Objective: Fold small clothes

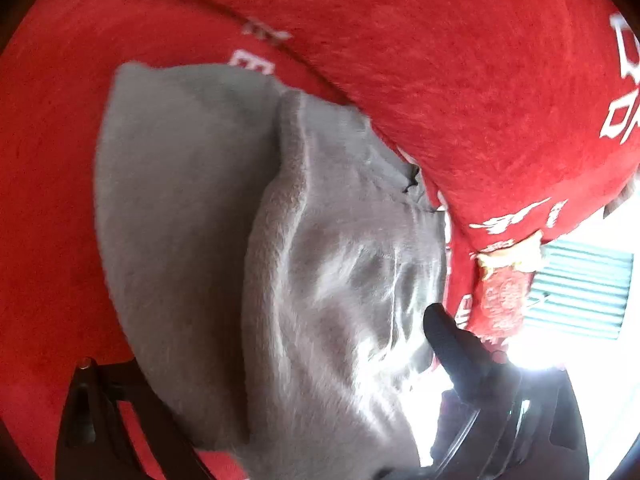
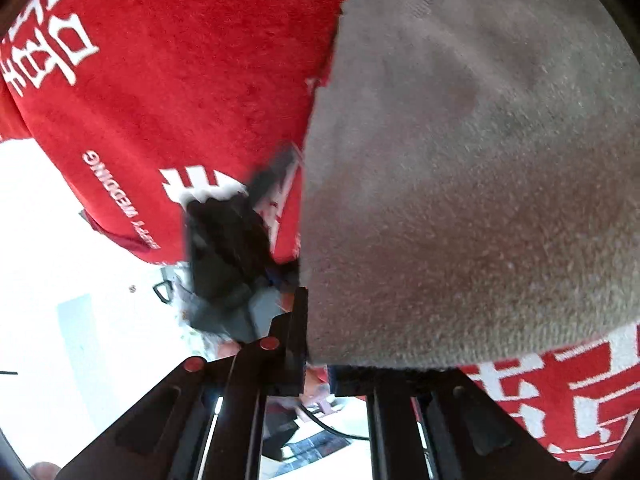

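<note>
A grey fleece cloth [image 1: 192, 208] lies on a red cover [image 1: 460, 80], with one layer doubled over it along a raised fold. In the left wrist view my left gripper [image 1: 320, 396] stands open. Its left finger [image 1: 86, 404] rests on the red cover, and the grey cloth spreads across the gap without being pinched. A black shut gripper [image 1: 448, 340], apparently my right one, touches the cloth's right edge. In the right wrist view my right gripper [image 2: 310, 360] is shut on the grey cloth [image 2: 460, 180], which drapes over and hides its right finger. The blurred black left gripper [image 2: 224, 248] hovers just beyond.
The red cover [image 2: 180, 80] carries white printed characters and hangs over the table's edge. Past that edge are a bright floor [image 2: 60, 260] and a pale green slatted panel [image 1: 580, 288]. A black cable [image 2: 332, 428] runs below my right gripper.
</note>
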